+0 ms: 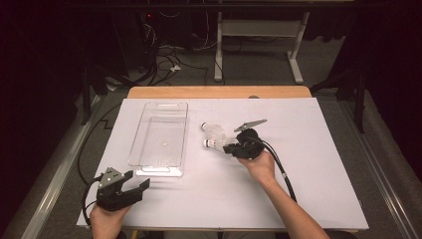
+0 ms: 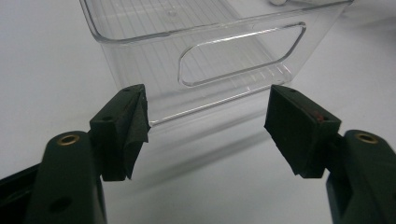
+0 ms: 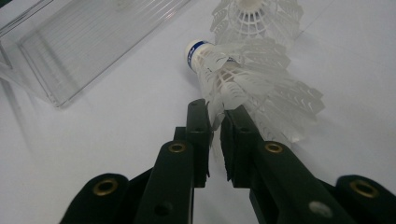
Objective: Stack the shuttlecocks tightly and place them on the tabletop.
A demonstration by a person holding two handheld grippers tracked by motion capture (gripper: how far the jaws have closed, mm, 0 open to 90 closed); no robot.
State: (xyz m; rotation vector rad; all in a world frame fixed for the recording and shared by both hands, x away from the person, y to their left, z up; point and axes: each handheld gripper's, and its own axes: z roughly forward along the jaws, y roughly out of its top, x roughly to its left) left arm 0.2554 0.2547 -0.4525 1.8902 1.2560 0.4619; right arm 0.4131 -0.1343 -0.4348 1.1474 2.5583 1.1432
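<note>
Pinching the feather skirt of 1 shuttlecock (image 3: 233,79), the right claw (image 3: 215,122) has its jaws nearly together with only a thin edge of white feathers between the pads; the grip looks slight, and whether the pads press firmly or have begun to slacken is hard to tell. That shuttlecock lies on the white surface (image 1: 308,164) straight ahead of the right claw's tips, its blue-banded cork pointing away from the claw. A 2nd shuttlecock (image 3: 256,16) rests just beyond it, touching or nearly touching its feathers.

Farther out, to the left of the right claw, the clear plastic bin (image 1: 160,139) stands with nothing in it. The left claw (image 2: 208,126) waits just short of the bin's near end wall, jaws spread wide and gripping nothing, facing the handle cutout.

Judging from this, the work is at its start: neither of the 2 shuttlecocks is in the bin, and both remain to be moved, should the bin be their place.
</note>
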